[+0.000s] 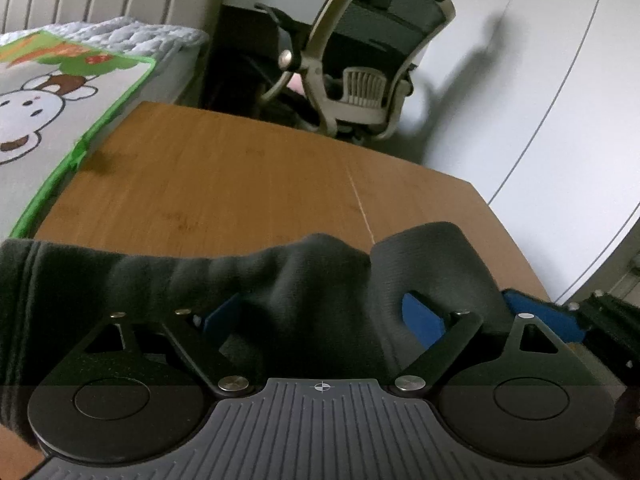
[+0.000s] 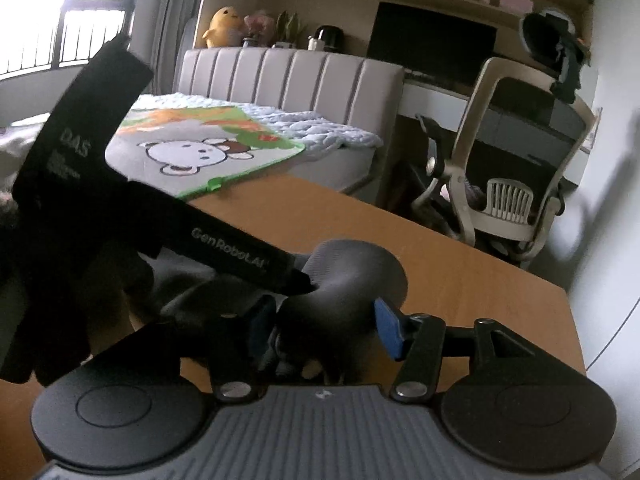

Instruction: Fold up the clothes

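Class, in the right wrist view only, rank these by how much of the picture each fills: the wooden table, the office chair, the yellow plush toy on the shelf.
Largest to smallest, as they look:
1. wooden table
2. office chair
3. yellow plush toy

The plush toy stands farthest away, so it looks smaller than it really is.

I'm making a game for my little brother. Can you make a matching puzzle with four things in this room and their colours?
Things:
1. plush toy on the shelf
2. garment between the left gripper's fingers
3. table
4. edge of the cartoon mat

Colours:
A. green
B. dark grey
C. yellow
D. orange-brown wood

Pairs: 1-C, 2-B, 3-D, 4-A
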`<state>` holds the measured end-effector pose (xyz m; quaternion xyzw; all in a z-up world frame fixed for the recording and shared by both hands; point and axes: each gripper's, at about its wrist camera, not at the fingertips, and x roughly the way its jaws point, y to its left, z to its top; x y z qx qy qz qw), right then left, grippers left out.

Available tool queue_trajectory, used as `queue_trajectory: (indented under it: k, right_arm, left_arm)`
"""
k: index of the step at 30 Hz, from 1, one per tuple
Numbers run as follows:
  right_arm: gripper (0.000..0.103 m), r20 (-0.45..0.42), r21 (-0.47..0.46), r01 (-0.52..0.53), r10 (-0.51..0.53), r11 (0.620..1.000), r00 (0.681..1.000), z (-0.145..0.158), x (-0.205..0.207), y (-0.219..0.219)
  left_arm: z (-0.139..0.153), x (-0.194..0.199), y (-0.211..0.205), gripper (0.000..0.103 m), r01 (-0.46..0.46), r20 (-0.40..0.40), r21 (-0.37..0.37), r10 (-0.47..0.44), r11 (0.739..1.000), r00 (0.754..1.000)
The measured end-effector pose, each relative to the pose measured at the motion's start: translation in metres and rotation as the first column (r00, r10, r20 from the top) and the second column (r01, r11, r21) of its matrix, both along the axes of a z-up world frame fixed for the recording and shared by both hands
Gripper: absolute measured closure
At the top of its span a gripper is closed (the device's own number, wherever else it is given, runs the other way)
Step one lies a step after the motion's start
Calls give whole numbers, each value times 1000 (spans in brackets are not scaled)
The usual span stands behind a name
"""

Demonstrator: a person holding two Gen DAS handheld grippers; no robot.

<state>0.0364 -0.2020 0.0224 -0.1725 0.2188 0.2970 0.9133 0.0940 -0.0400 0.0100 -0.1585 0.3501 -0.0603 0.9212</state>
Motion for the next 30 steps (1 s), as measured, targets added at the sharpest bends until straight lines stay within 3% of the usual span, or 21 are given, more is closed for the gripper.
queue_trajectory:
  k: [7,11,14,18,22,27,30]
  right_arm:
    - [51,59,-145,-56,65,988,996,-22,-16,17]
    - [51,68,-161,-85,97,983,993,-21,-21,18]
    - [49,11,-60,-71,72,996,997,-14,-13,3]
    - [47,-146,201,2,28,980,989,-3,5,-29]
    - [27,-269,339,107,-12,935,963,-7,26,-45]
    - [27,-382,385,198,-40,902,923,-24,46,-45]
    - [50,-355,358,193,-58,913,933,-25,45,-40]
  left_arm:
    - [11,-7,5,12,17,46,-58,-14,998,999]
    - [12,-5,-7,10,35,57,-2,-34,999,998]
    - [7,-3,-8,10,19,39,26,-20,999,999]
    - [3,-1,-3,9,9,26,16,-9,1000,1000]
    - [2,-1,-2,8,11,23,10,-11,1000,1000]
    - [0,-1,1,8,11,18,-6,-11,1000,1000]
    - [1,-2,2,9,10,15,-10,-10,1000,1000]
